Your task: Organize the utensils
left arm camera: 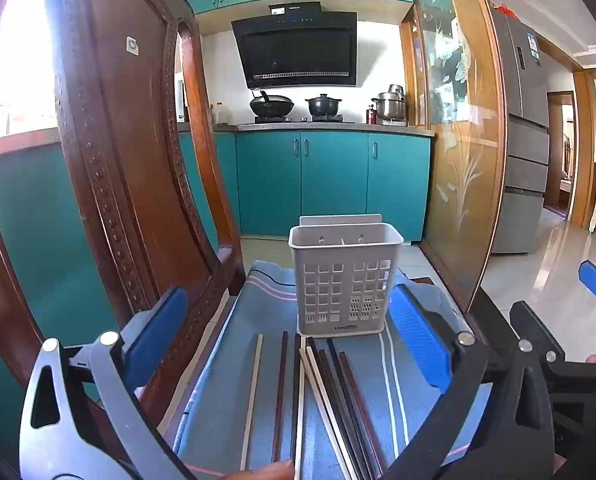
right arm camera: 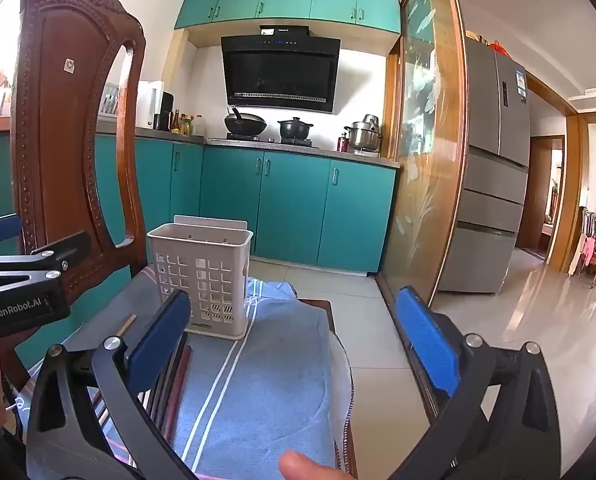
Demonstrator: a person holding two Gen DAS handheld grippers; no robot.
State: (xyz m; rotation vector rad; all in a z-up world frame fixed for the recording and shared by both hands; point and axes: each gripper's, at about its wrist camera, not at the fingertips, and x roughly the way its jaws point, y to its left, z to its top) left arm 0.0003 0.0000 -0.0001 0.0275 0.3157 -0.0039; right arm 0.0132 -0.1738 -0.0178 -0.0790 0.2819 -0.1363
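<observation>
A white slotted utensil holder (left arm camera: 345, 280) stands upright on a blue striped cloth (left arm camera: 414, 392); it also shows in the right wrist view (right arm camera: 202, 276). Several chopsticks (left arm camera: 318, 392), pale, dark red and black, lie flat on the cloth in front of it; in the right wrist view they (right arm camera: 174, 384) lie partly behind my left finger. My left gripper (left arm camera: 290, 336) is open and empty, its blue pads either side of the chopsticks. My right gripper (right arm camera: 294, 340) is open and empty, over the cloth to the right of the holder.
A carved wooden chair back (left arm camera: 130, 184) rises close on the left and shows in the right wrist view (right arm camera: 70, 152). The cloth covers a small wooden surface with its edge (right arm camera: 338, 328) near. A glass sliding door (right arm camera: 426, 160), teal cabinets (left arm camera: 330, 180) and tiled floor lie beyond.
</observation>
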